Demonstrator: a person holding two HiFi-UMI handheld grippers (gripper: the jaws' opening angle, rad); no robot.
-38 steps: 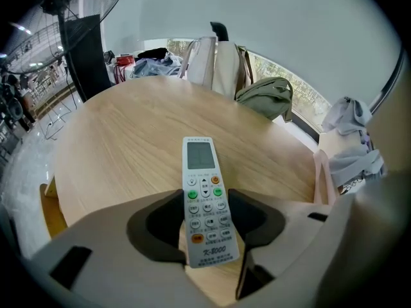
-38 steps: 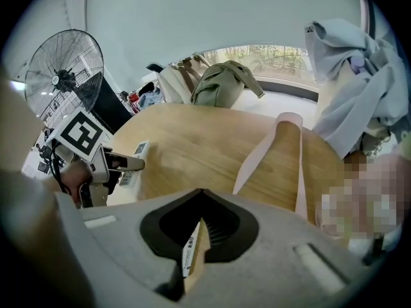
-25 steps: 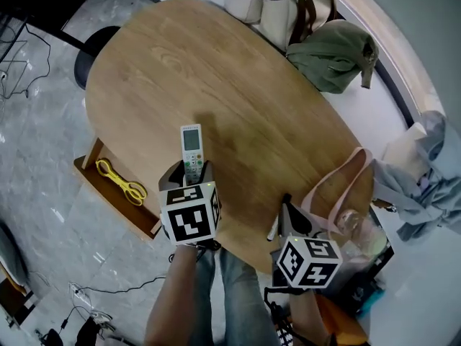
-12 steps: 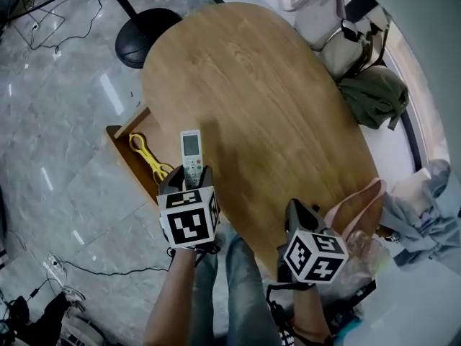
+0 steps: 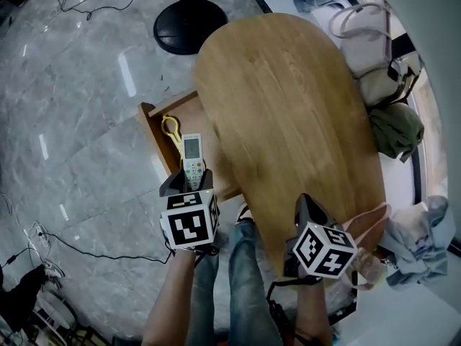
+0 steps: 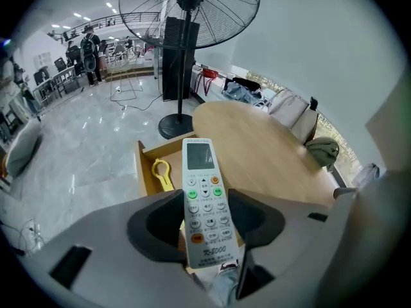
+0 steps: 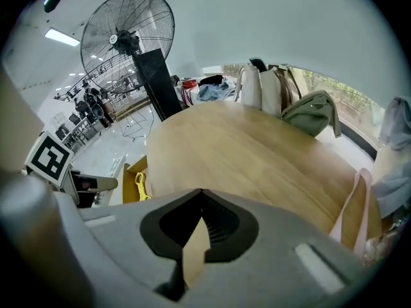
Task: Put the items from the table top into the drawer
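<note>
Two grippers are in play, one loaded and one empty. The left gripper (image 5: pixel 190 181) (image 6: pixel 205 220) is clamped on a white remote control (image 5: pixel 191 158) (image 6: pixel 204 204), its pads pressing the lower half of the remote's long sides, with the screen end sticking out ahead and the buttons facing up. The remote control is in the air, off the oval wooden worktop (image 5: pixel 288 121) – in the head view it shows over the near end of the open drawer (image 5: pixel 149 125) (image 6: pixel 142 165), which juts from the worktop's left side. A yellow plastic tool (image 5: pixel 171 130) (image 6: pixel 162 173) lies inside the drawer, towards its far end. The right gripper (image 5: pixel 308 209) (image 7: pixel 201 194) has its jaws closed tip to tip with nothing between them – it sits at the worktop's near edge. A floor fan (image 6: pixel 189 11) stands beyond the drawer, and a green bag (image 5: pixel 396 128) lies by the worktop's right side.
</note>
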